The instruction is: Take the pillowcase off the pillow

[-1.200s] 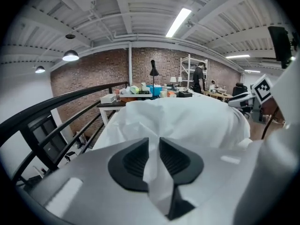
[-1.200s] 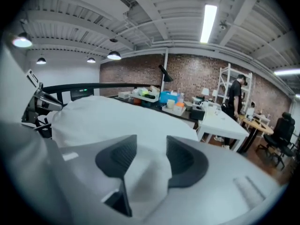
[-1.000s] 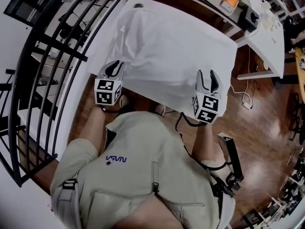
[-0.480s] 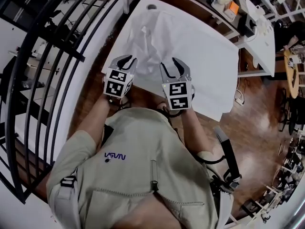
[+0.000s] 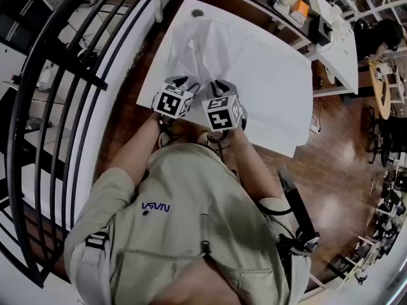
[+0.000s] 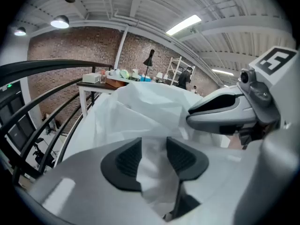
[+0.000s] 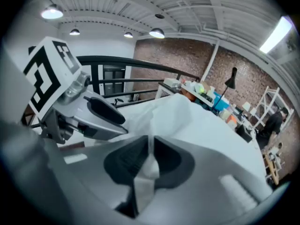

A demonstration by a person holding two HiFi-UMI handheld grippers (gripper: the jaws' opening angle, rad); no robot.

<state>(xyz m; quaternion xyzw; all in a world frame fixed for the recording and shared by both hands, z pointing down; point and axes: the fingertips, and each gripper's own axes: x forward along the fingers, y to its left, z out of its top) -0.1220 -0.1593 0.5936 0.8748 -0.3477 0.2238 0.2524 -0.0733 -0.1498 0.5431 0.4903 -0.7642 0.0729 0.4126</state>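
While the black railing (image 5: 57, 75) bounds the scene at the left, the white pillowcase (image 5: 191, 49) lies bunched on the left, near part of the white table (image 5: 280, 100). The pillow itself cannot be told from the white cloth.

Left gripper (image 6: 152, 156): at the near table edge. Its jaws have just been opening and stand apart, with a fold of the case loose between the pads.

Right gripper (image 7: 149, 159): just beside it to the right. Its jaws have just been closing and now pinch a thin fold of the same case.

Risks, as judged:
- (a) With the left jaws slack, the fold may slide out and leave the pull to one side, so the case skews and binds on the pillow.
- (b) Either pinch may catch both layers, or the pillow with them, dragging everything toward the near edge and off the table.
- (c) The grips sit close together, so the mouth may not spread.
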